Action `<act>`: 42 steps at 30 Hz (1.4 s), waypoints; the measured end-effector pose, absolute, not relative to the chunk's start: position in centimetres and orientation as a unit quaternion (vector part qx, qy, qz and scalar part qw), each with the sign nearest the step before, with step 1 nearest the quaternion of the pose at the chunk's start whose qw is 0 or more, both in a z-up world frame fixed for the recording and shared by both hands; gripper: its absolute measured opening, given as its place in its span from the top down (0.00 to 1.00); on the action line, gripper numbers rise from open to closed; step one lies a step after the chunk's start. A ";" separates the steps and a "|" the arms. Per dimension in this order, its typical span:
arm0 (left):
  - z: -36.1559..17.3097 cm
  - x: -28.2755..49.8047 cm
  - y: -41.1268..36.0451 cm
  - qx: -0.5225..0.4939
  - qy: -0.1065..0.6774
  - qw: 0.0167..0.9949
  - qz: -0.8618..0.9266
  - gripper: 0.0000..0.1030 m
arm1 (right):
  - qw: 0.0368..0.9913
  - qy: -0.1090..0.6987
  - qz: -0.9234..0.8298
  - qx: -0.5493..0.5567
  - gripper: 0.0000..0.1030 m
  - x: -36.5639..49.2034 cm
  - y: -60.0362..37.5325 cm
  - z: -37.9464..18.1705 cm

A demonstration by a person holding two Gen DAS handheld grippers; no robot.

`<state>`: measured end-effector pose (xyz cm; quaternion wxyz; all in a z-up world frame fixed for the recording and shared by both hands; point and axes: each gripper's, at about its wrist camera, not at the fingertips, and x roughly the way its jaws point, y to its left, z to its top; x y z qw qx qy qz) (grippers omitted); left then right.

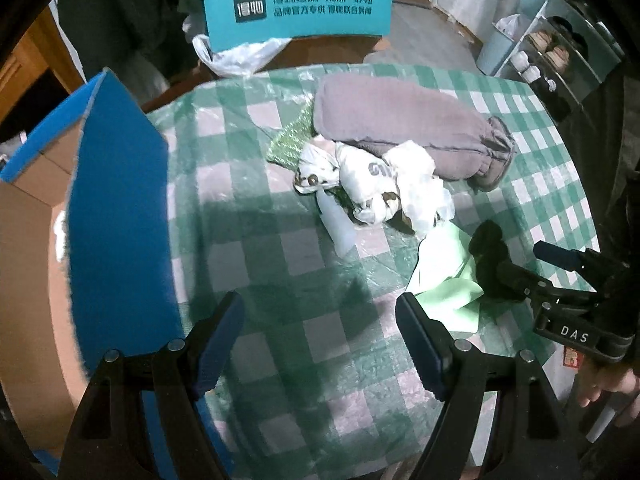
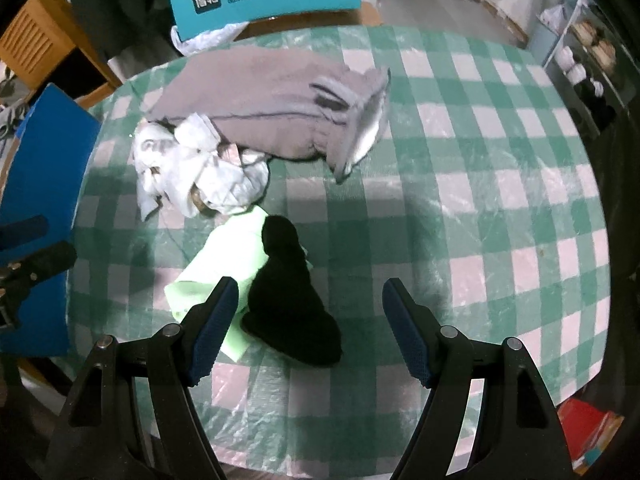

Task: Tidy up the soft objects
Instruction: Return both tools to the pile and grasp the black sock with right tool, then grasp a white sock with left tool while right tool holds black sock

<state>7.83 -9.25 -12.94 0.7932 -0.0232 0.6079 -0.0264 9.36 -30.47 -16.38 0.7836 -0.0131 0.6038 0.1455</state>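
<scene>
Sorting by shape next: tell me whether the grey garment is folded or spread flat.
Folded: the grey garment lies as a thick doubled bundle on the checked tablecloth.

Checked tablecloth (image 2: 480, 128), shoe rack (image 1: 560, 60), wooden cabinet (image 2: 36, 44)

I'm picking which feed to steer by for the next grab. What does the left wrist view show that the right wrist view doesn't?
Left wrist only: the open cardboard box with blue flaps, a translucent bottle beside the white patterned bundle, a green patterned cloth.

Right wrist only: the black sock whole and close below the open right gripper, and red items past the table edge.

Both: checked tablecloth, grey garment, light green cloth, teal chair back.
</scene>
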 end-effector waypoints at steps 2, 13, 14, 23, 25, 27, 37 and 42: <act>-13.4 8.1 -9.3 -0.029 0.612 0.790 -0.027 0.23 | 0.782 0.605 0.146 -0.013 0.27 9.4 -30.4 -16.7; -15.9 9.4 -8.0 -0.071 0.623 0.779 -0.010 0.23 | 0.769 0.617 0.166 -0.034 0.42 9.8 -29.2 -18.7; -16.0 9.5 -8.0 -0.074 0.623 0.778 -0.009 0.23 | 0.766 0.618 0.171 -0.033 0.46 9.8 -29.1 -18.8; -16.8 10.6 -7.8 -0.080 0.621 0.779 -0.004 0.23 | 0.775 0.607 0.174 -0.035 0.60 10.2 -29.3 -18.3; -16.9 10.8 -7.8 -0.081 0.621 0.780 -0.001 0.23 | 0.777 0.605 0.172 -0.021 0.60 10.4 -29.7 -17.9; -17.0 11.2 -7.7 -0.083 0.620 0.780 0.002 0.23 | 0.782 0.600 0.167 -0.010 0.60 10.7 -29.9 -17.5; -17.6 12.8 -8.4 -0.062 0.615 0.786 0.018 0.23 | 0.789 0.588 0.179 0.003 0.60 11.8 -29.2 -16.7; -18.0 13.6 -9.2 -0.041 0.615 0.787 0.026 0.23 | 0.788 0.587 0.184 0.004 0.60 12.2 -28.7 -16.9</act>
